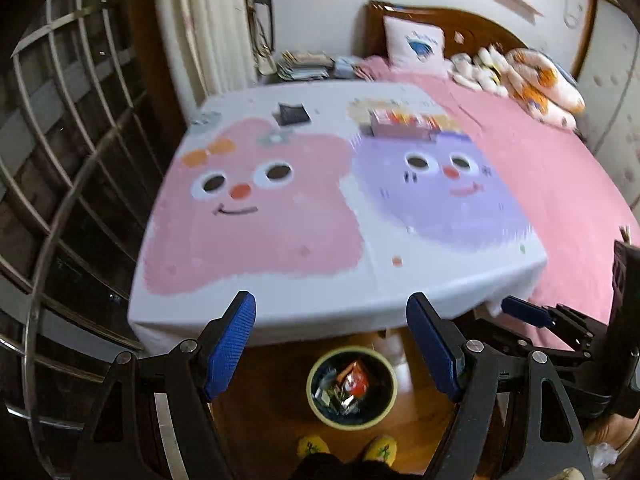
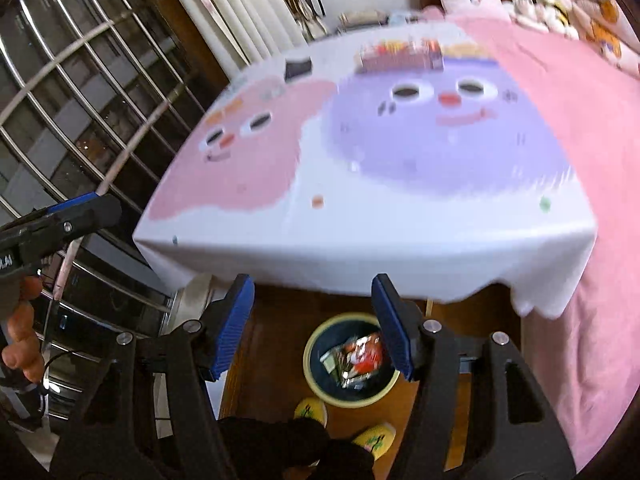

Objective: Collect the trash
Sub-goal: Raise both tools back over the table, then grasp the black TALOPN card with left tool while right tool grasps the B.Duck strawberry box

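Observation:
A round bin (image 1: 352,420) with a pale rim stands on the wooden floor below the table's near edge, holding red and silver wrappers (image 1: 354,380). My left gripper (image 1: 332,312) hangs open above it, nothing between its blue pads. The right wrist view shows the same bin (image 2: 352,396) with wrappers (image 2: 362,356) inside; my right gripper (image 2: 314,294) is open and empty above it. On the table's far side lie a dark packet (image 1: 291,114) and a colourful box (image 1: 404,122). The right gripper's blue finger (image 1: 524,312) pokes in at the left view's right edge.
The table (image 1: 280,312) wears a white cloth with a pink and a purple cartoon face. A pink bed (image 1: 560,200) with pillows lies to the right, window bars (image 1: 60,120) to the left. Yellow slippers (image 1: 382,448) of the person stand by the bin.

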